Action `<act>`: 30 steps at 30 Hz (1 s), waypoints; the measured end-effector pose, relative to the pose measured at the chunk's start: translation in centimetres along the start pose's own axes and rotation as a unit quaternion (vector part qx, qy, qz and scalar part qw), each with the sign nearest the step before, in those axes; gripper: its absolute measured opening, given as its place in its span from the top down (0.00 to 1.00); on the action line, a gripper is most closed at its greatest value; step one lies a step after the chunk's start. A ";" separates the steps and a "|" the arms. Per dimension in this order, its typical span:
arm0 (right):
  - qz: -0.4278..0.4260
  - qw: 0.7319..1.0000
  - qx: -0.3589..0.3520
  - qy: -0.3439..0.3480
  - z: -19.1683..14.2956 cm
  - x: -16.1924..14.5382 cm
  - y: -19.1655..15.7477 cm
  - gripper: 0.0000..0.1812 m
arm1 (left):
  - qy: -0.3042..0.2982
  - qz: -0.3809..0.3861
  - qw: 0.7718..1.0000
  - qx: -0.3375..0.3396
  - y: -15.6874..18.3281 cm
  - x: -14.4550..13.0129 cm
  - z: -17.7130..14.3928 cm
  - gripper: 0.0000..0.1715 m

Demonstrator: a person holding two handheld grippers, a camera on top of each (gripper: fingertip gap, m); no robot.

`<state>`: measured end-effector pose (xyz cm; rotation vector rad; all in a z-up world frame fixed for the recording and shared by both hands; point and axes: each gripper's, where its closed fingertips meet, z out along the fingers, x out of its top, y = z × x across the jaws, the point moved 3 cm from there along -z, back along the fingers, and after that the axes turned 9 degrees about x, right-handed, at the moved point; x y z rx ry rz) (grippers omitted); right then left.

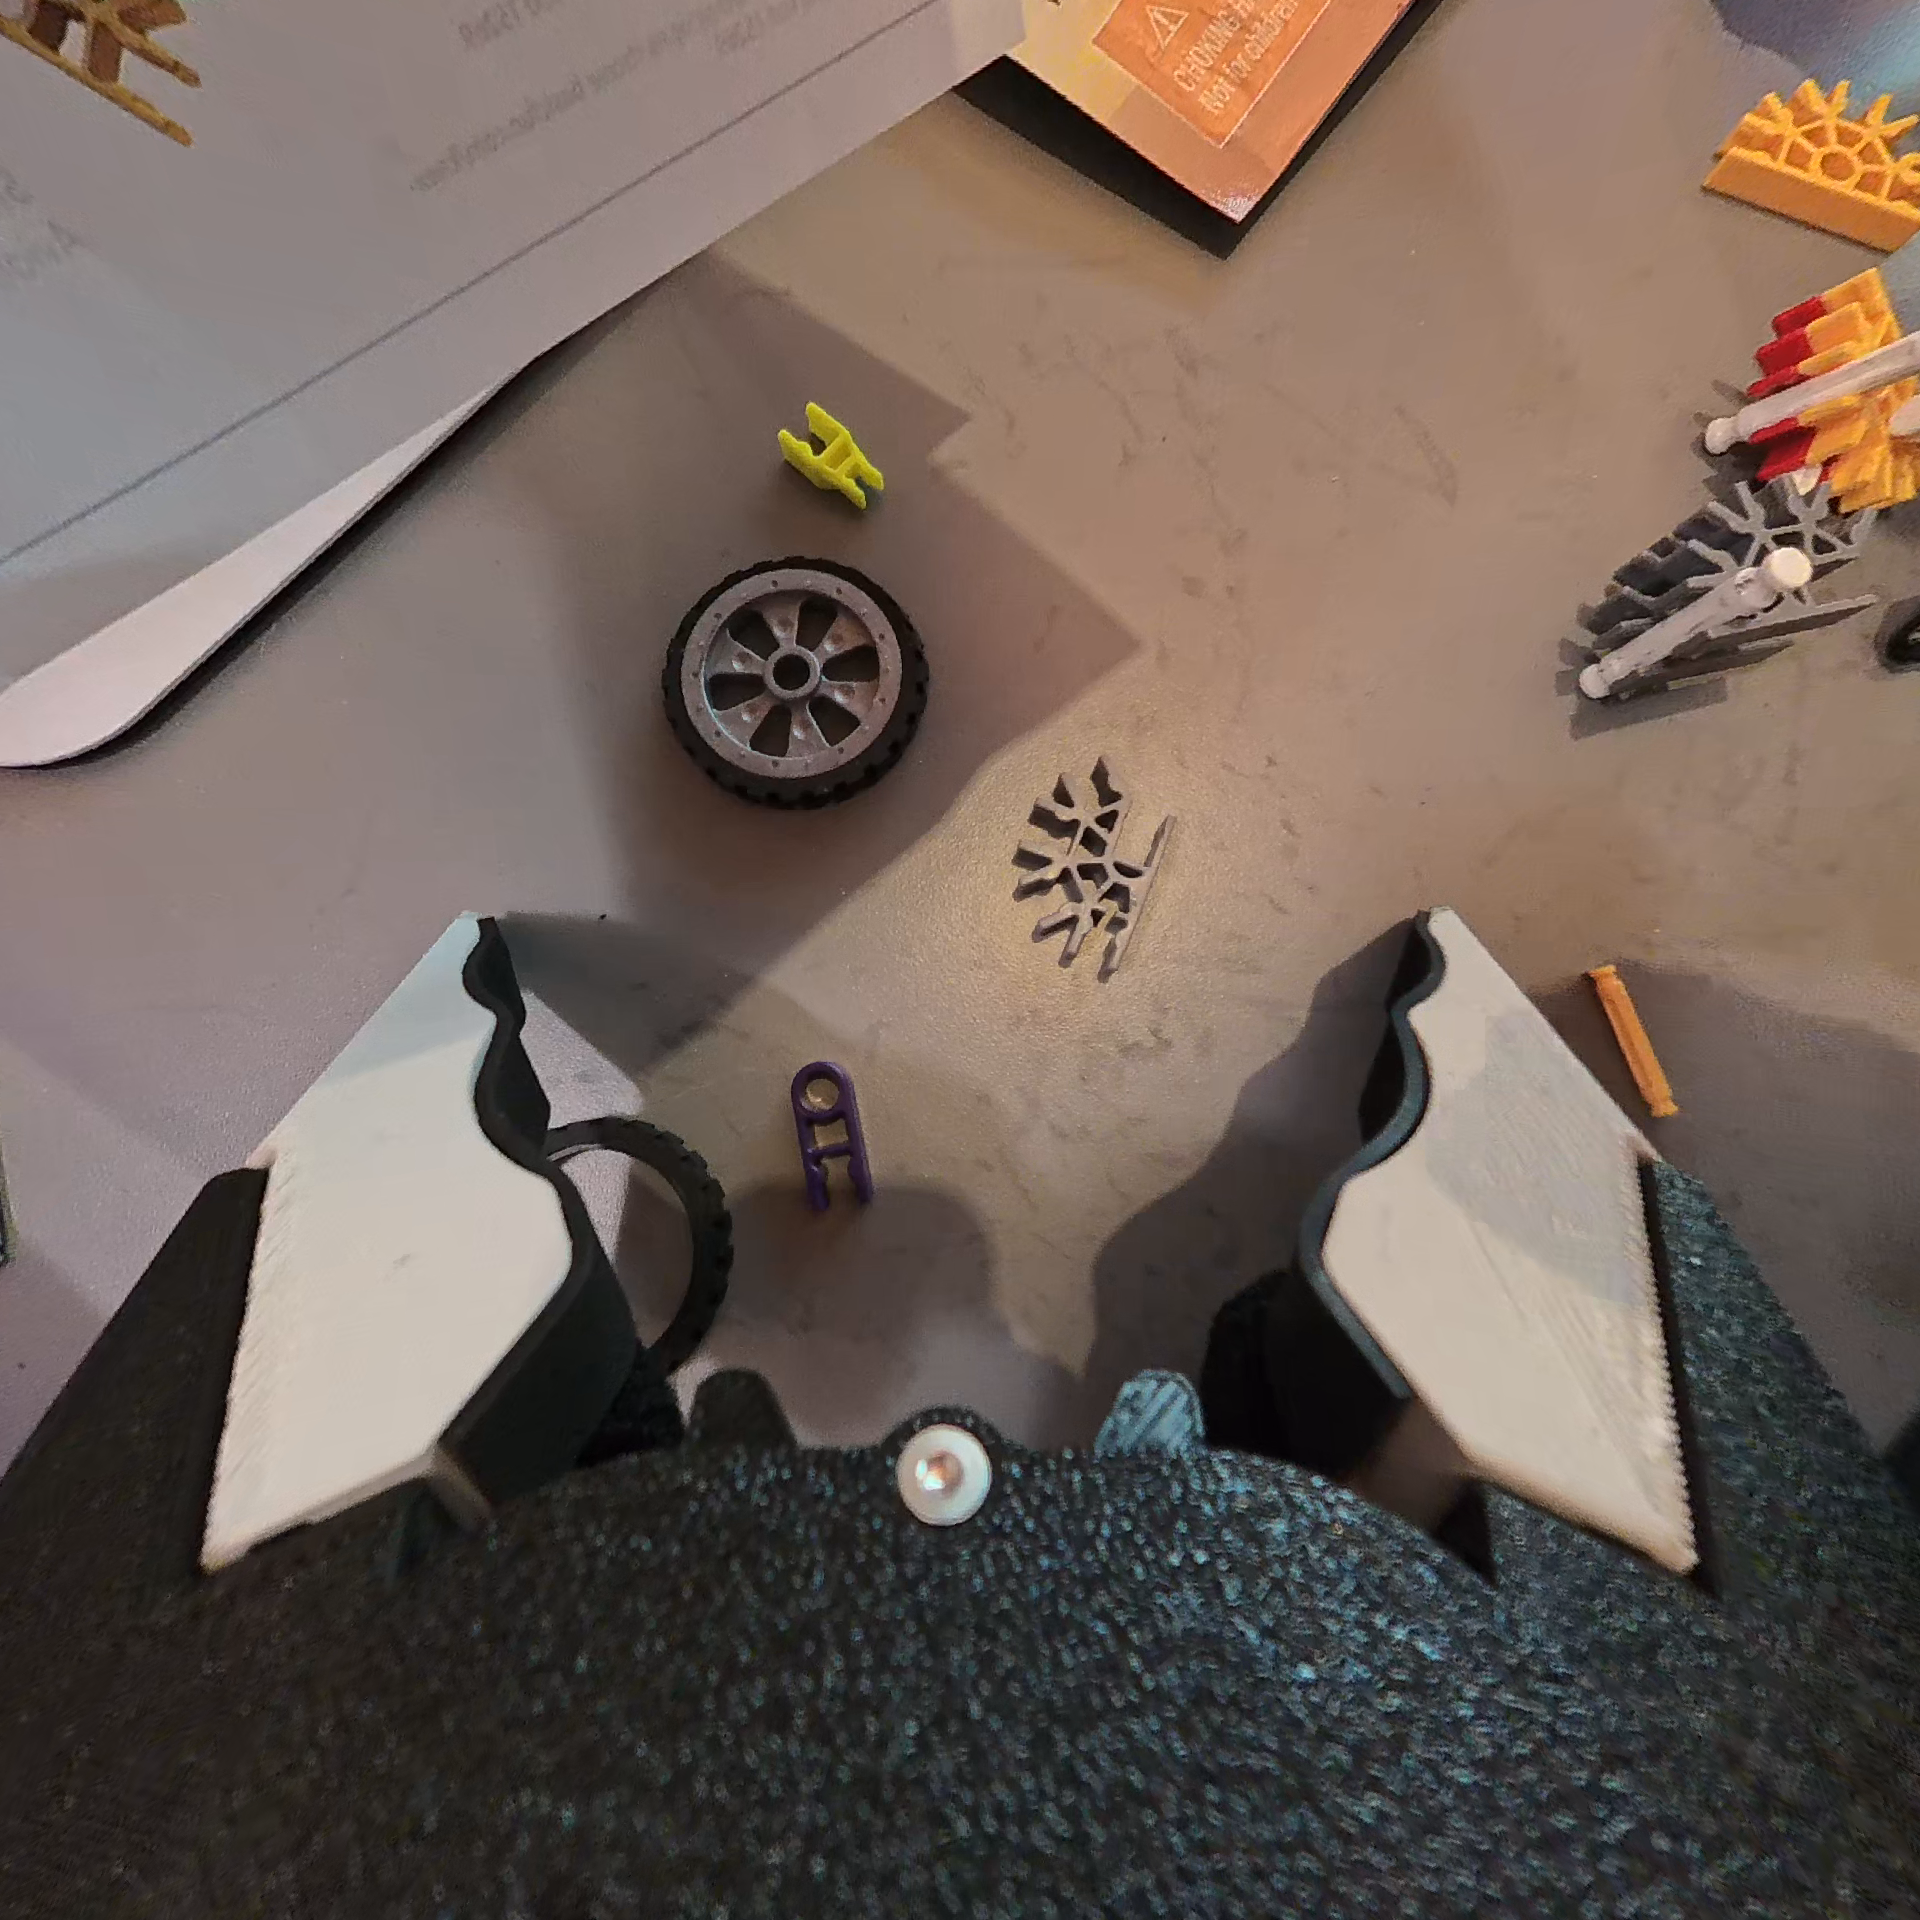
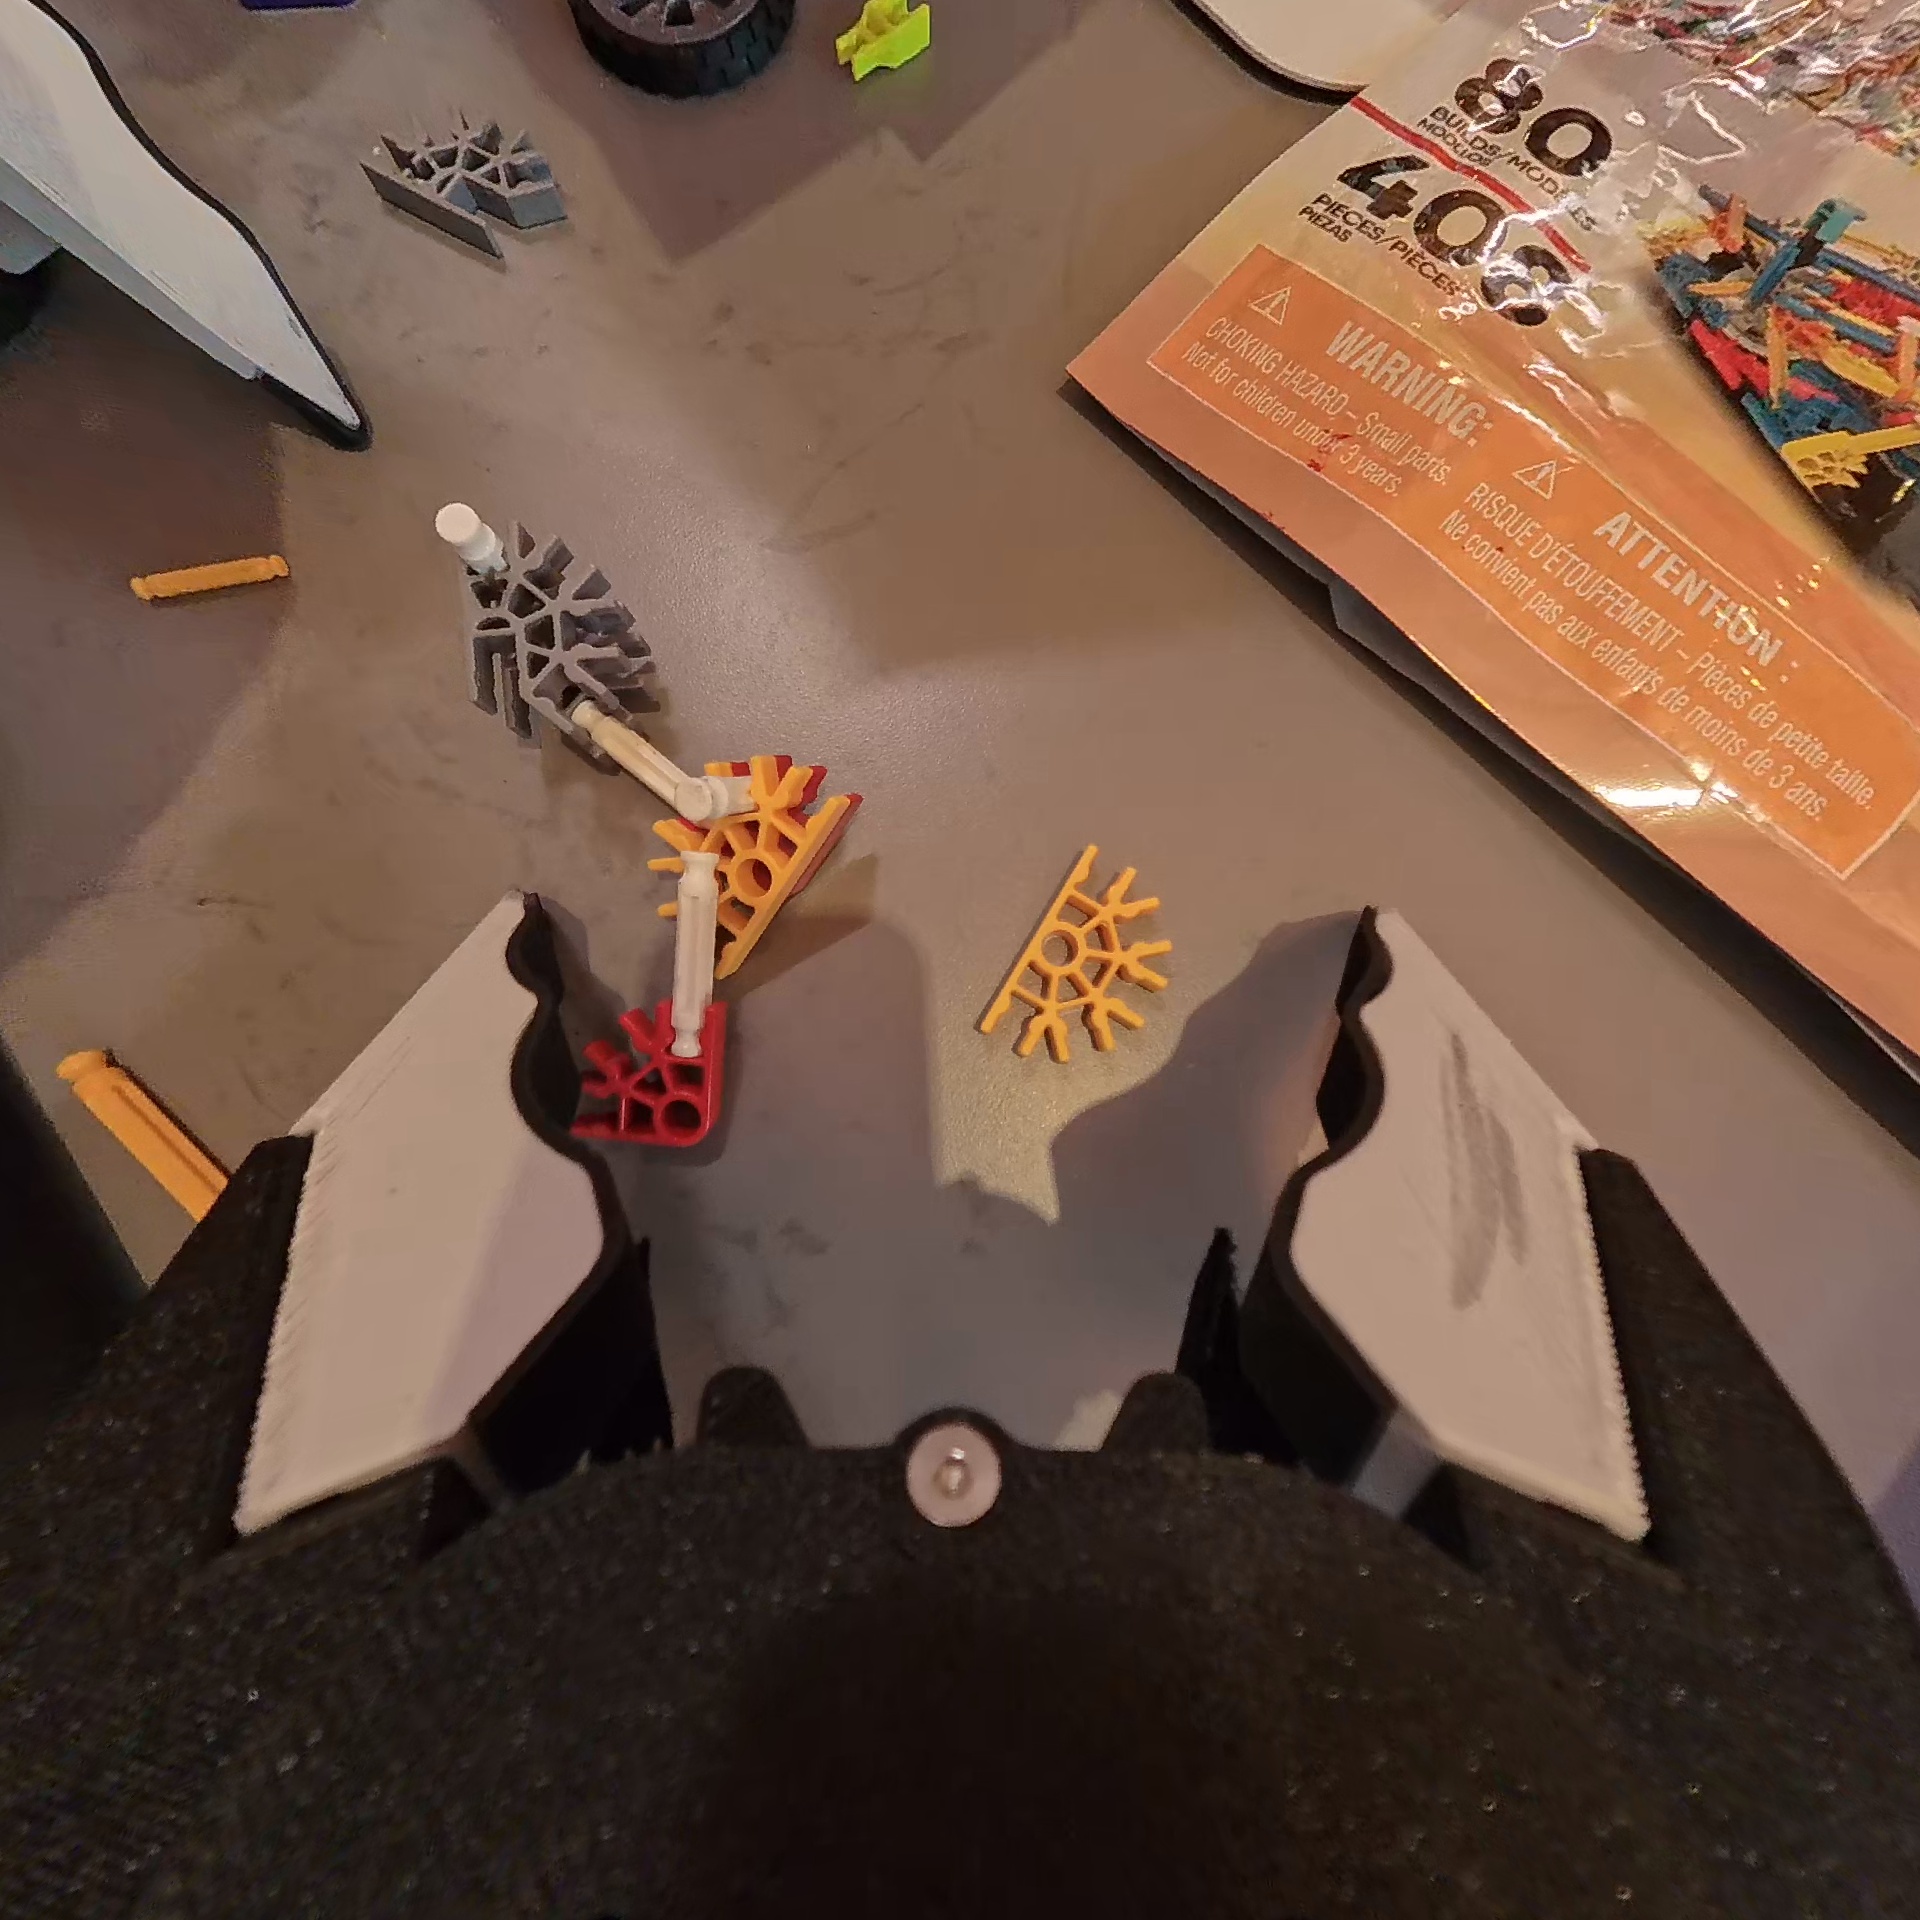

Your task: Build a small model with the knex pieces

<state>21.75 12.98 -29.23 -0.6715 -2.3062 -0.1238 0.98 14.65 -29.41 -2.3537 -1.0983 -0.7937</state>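
My left gripper (image 1: 956, 935) is open and empty above the grey table. A small purple connector (image 1: 829, 1132) lies between its fingers. A black tyre (image 1: 675, 1236) lies partly under the left finger. A grey-hubbed wheel (image 1: 795, 686), a lime clip (image 1: 828, 459) and a grey fan connector (image 1: 1091, 873) lie ahead. My right gripper (image 2: 951, 925) is open and empty. A loose yellow fan connector (image 2: 1075, 961) lies between its fingertips. A red corner connector (image 2: 655, 1081) touches its left finger and joins by white rods to yellow (image 2: 753, 862) and grey connectors (image 2: 551, 634).
White paper sheets (image 1: 312, 260) cover the far left. A printed plastic bag of parts (image 2: 1558, 416) lies at the right. Orange rods (image 1: 1631, 1039) (image 2: 208, 578) (image 2: 135, 1122) lie loose. Another grey connector (image 2: 468, 177), the wheel (image 2: 686, 42) and the lime clip (image 2: 883, 36) show far off. The grey-hubbed wheel (image 1: 795, 686) lies around 4 cm away from my left fingertips. My right tips are about 20 cm from the lime clip (image 1: 828, 459), my left tips only 9 cm.
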 end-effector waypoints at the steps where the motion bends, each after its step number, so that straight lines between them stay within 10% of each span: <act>1: 0.000 1.000 0.000 0.000 0.0 0.0 0.0 0.21 | 0.000 0.000 1.000 0.000 0.0 0.0 0.0 0.08; 30: 0.000 1.000 0.000 0.000 0.0 0.0 0.0 0.21 | 0.009 0.000 1.000 -0.007 1.3 0.8 0.5 0.08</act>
